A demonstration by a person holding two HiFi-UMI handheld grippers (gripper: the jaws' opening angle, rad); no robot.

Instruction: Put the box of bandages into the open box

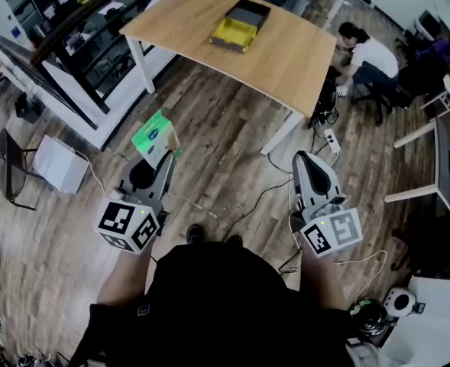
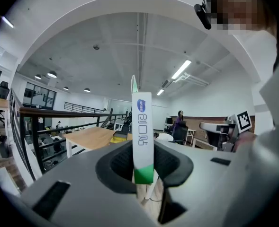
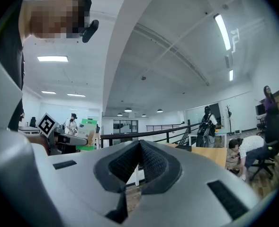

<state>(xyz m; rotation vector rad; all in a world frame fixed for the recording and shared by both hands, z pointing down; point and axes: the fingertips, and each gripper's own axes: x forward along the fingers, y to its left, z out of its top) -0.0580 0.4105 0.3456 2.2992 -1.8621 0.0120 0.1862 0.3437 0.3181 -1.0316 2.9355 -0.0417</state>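
Observation:
A flat green and white box of bandages (image 1: 154,138) sticks up from my left gripper (image 1: 161,163), whose jaws are shut on its lower end. In the left gripper view the box of bandages (image 2: 143,135) stands edge-on between the pads, blue print facing me. The open box (image 1: 241,24), yellow inside with a dark lid, lies on the wooden table (image 1: 286,60) far ahead. My right gripper (image 1: 310,165) is held over the floor to the right, jaws shut and empty. The right gripper view shows the pads (image 3: 153,162) meeting, and the bandage box (image 3: 86,132) off to the left.
I stand on a wooden floor with cables (image 1: 264,193) and a power strip (image 1: 332,141) near the table leg. A person (image 1: 366,60) crouches at the table's right end. A black railing (image 1: 72,44) and a white box (image 1: 59,164) are on the left.

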